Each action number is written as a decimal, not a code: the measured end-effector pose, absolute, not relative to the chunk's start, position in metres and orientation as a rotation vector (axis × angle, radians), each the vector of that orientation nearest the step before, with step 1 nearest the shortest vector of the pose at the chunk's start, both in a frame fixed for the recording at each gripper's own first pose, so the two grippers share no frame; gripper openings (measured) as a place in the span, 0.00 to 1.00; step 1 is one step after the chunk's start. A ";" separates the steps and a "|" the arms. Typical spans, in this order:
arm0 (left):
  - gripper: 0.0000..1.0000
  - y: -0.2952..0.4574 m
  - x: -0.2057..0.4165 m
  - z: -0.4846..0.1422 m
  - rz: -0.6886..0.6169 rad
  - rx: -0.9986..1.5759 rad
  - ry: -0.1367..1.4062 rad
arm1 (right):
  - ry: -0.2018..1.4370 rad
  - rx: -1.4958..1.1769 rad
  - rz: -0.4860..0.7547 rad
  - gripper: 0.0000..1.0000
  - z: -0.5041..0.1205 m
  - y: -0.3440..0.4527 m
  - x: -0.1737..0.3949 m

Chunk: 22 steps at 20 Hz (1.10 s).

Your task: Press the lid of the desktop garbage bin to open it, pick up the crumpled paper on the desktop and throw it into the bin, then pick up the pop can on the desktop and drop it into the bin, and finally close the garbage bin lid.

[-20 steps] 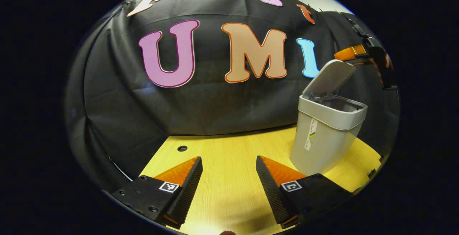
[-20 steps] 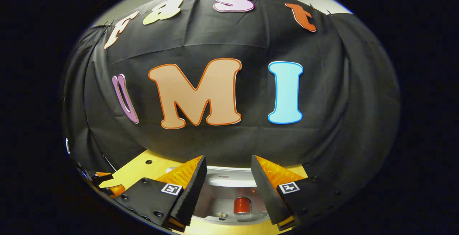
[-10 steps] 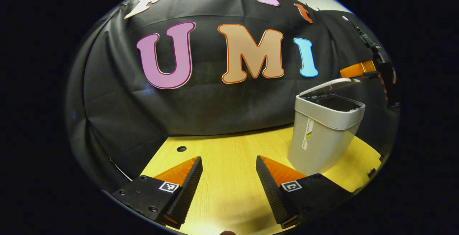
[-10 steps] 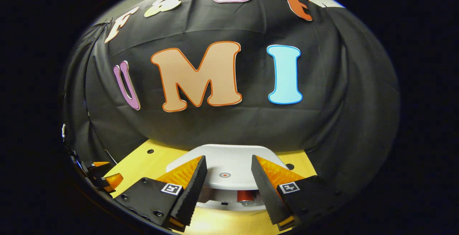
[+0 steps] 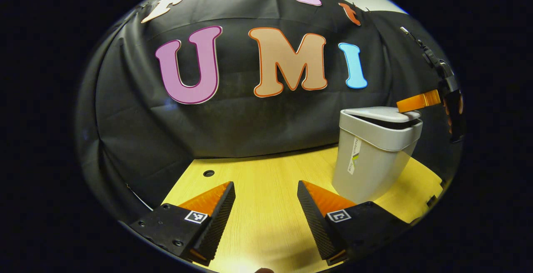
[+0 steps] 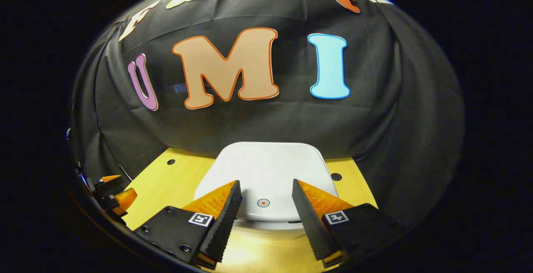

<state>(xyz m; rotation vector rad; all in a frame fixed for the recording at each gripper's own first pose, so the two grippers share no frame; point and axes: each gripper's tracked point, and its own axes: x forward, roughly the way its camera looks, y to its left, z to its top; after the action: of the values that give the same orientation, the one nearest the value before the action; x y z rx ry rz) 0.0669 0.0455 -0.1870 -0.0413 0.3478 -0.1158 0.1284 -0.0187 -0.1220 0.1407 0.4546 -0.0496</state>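
Note:
The white desktop bin [image 5: 370,160] stands on the wooden table at the right of the left gripper view, its lid [image 5: 381,114] lying almost flat on the rim. In the right gripper view the lid [image 6: 266,173] sits just ahead of my right gripper [image 6: 264,189], which is open, its fingers resting on or just above the lid's near edge on either side of a small red dot [image 6: 262,202]. That same right gripper [image 5: 418,100] shows at the bin's far side in the left gripper view. My left gripper [image 5: 265,189] is open over bare table. The bin's inside is hidden.
The yellow wooden table [image 5: 266,173] has a small round hole [image 5: 208,173] near its back left and another hole [image 6: 336,177] behind the bin. The black cloth wall rises right behind the table. The left gripper [image 6: 112,194] shows at the far left of the right gripper view.
The lid has swung down from upright to almost flat, with the right gripper following it down. The red can and paper inside the bin are now covered. The left gripper stayed put.

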 end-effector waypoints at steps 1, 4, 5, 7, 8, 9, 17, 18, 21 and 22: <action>0.88 0.045 0.066 -0.188 -0.115 -0.043 0.349 | 0.460 0.136 -0.050 0.82 -0.125 -0.017 0.127; 0.92 0.045 0.064 -0.188 -0.114 -0.042 0.355 | 0.453 0.124 -0.058 0.79 -0.127 -0.016 0.124; 0.92 0.045 0.064 -0.189 -0.113 -0.041 0.355 | 0.454 0.133 -0.065 0.79 -0.130 -0.016 0.124; 0.91 0.045 0.064 -0.188 -0.114 -0.039 0.355 | 0.441 0.151 -0.078 0.80 -0.130 -0.015 0.123; 0.91 0.044 0.064 -0.188 -0.114 -0.039 0.356 | 0.437 0.148 -0.080 0.82 -0.131 -0.014 0.123; 0.91 0.043 0.064 -0.188 -0.116 -0.039 0.358 | 0.437 0.146 -0.084 0.79 -0.131 -0.014 0.123; 0.91 0.038 0.061 -0.184 -0.134 -0.026 0.352 | 0.420 0.118 -0.109 0.79 -0.135 -0.011 0.119; 0.92 0.038 0.061 -0.183 -0.134 -0.023 0.350 | 0.416 0.123 -0.108 0.82 -0.135 -0.012 0.119; 0.91 0.038 0.060 -0.182 -0.137 -0.018 0.346 | 0.419 0.144 -0.112 0.82 -0.139 -0.011 0.117; 0.91 0.038 0.060 -0.180 -0.140 -0.017 0.343 | 0.410 0.155 -0.114 0.79 -0.139 -0.010 0.116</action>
<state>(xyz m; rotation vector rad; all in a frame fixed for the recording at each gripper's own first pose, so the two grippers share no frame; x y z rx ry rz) 0.0599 0.0377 -0.1803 -0.0168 0.3428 -0.1402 0.1162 -0.0104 -0.1390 0.1553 0.4103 -0.1137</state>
